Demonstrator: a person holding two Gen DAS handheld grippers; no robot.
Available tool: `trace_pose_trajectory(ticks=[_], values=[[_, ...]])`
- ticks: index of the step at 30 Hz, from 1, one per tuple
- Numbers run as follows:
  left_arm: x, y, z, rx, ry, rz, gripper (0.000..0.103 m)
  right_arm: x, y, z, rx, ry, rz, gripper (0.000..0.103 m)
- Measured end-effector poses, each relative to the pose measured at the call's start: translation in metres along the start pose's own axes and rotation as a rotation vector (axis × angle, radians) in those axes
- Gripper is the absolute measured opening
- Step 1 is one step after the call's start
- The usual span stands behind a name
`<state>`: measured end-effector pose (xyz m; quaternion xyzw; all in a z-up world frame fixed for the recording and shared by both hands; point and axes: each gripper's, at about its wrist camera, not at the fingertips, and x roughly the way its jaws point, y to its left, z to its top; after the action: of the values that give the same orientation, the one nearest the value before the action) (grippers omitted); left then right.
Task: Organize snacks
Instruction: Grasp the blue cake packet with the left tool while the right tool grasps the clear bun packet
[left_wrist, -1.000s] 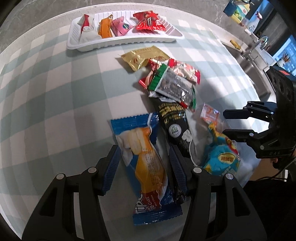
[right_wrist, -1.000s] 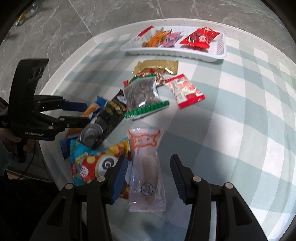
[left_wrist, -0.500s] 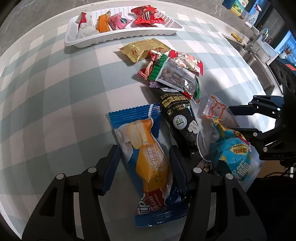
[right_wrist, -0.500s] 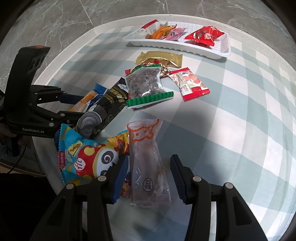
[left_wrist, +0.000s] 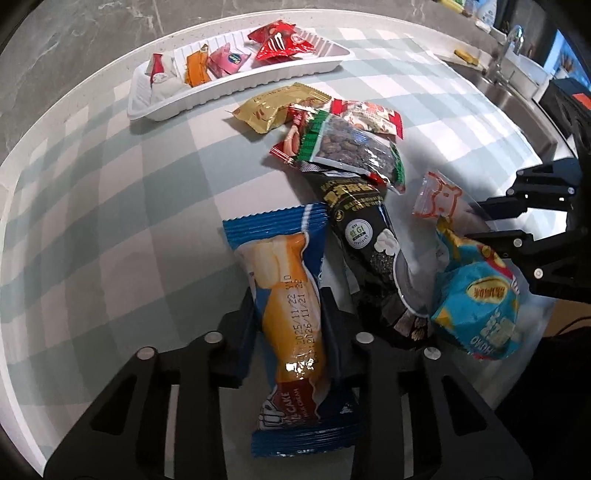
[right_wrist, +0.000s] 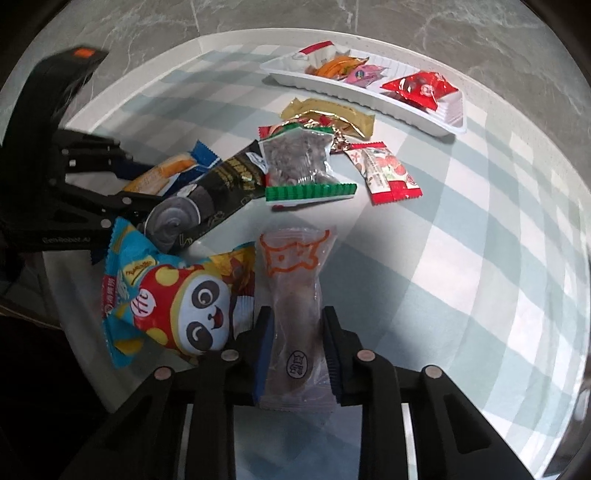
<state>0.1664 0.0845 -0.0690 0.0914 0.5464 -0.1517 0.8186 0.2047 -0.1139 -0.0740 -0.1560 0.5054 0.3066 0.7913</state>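
- Between the fingers of the left gripper (left_wrist: 288, 317), a blue cake packet (left_wrist: 291, 314) with an orange picture sits pinched at its middle; the jaws have just been closing and now press its sides, so the wrapper bulges above and below the grip.
- Between the fingers of the right gripper (right_wrist: 297, 341), a clear packet with orange print (right_wrist: 295, 295) is squeezed at its lower half; these jaws too have just been closing and are nearly together on the thin wrapper.
- Just left of the clear packet in the right wrist view, a blue panda snack bag (right_wrist: 173, 299) lies touching it, near the edge of the desk (right_wrist: 480, 258), which wears a pale green checked cloth.
- Beside the cake packet, a long black packet (left_wrist: 364, 240) runs up toward a pile: a clear bag of dark nuts with green edges (left_wrist: 354, 147), a red and white packet (left_wrist: 369, 114) and a gold packet (left_wrist: 277, 107), overlapping one another.
- Beyond the pile, well apart from both grippers, a white tray (left_wrist: 236, 85) already holds several small snacks, among them a red packet (left_wrist: 280, 40) at one end.
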Motion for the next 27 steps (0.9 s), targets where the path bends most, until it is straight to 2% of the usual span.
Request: trace_pose_trajectory(ticks=[6,15,27], values=[[-0.002,0.012,-0.001,-0.052,-0.007,-0.033,0.025,-0.005,-0.022,-0.002,0.13,-0.02,0.113,0.025],[-0.009,0.028,0.001,-0.117,-0.025,-0.078,0.025,-0.014,-0.045,-0.004,0.275,-0.057,0.231,0.025],[-0.027,0.051,0.016,-0.221,-0.082,-0.136,0.025,-0.023,-0.065,0.006,0.378,-0.107,0.327,0.025]])
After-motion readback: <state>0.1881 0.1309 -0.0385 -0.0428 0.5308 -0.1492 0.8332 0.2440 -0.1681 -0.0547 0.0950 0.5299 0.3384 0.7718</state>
